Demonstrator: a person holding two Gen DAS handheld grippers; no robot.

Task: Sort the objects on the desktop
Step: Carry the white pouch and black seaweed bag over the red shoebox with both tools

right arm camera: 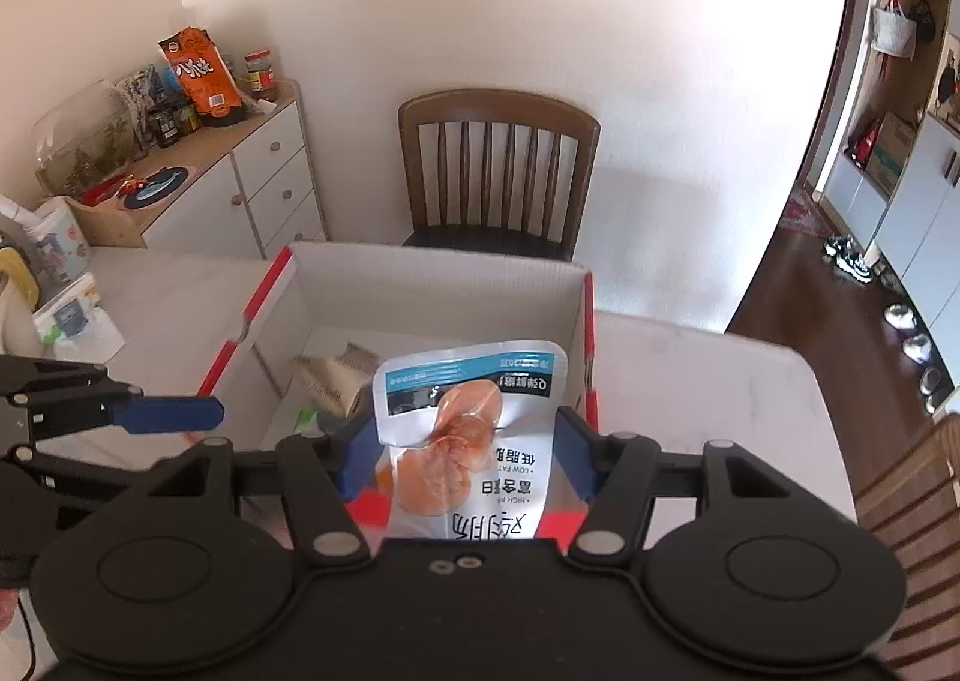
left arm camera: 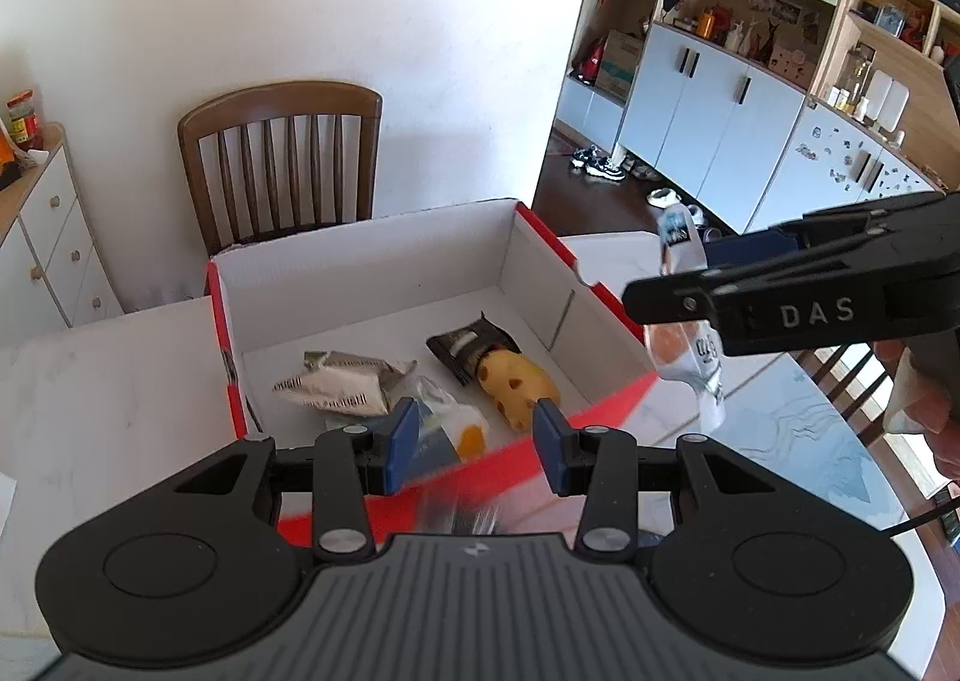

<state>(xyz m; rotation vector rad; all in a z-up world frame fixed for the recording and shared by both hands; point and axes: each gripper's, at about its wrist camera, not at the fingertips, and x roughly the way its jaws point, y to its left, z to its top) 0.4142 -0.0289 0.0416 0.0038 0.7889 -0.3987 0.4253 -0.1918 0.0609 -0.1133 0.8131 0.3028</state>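
Note:
A red and white cardboard box (left arm camera: 372,243) (right arm camera: 432,285) stands open on the marble table (left arm camera: 90,399). In it lie a crumpled silver packet (left arm camera: 348,381), a dark packet (left arm camera: 474,348), a yellow cheese-print pack (left arm camera: 519,381) and a pale pack with an orange patch (left arm camera: 447,423). My right gripper (right arm camera: 468,456) (left arm camera: 672,279) is shut on a white pouch (right arm camera: 468,417) (left arm camera: 681,249) with a blue band and a meat picture, held by the box's near right corner. My left gripper (left arm camera: 478,441) stands open over the box's near wall; one of its blue fingers (right arm camera: 174,415) shows left of the box.
A brown wooden chair (left arm camera: 282,159) (right arm camera: 498,159) stands behind the box at the wall. A white sideboard (right arm camera: 252,171) with jars and snack bags is at the left. Packets and a bottle crowd the table's left end (right arm camera: 66,315). A hand (left arm camera: 924,387) holds the right gripper.

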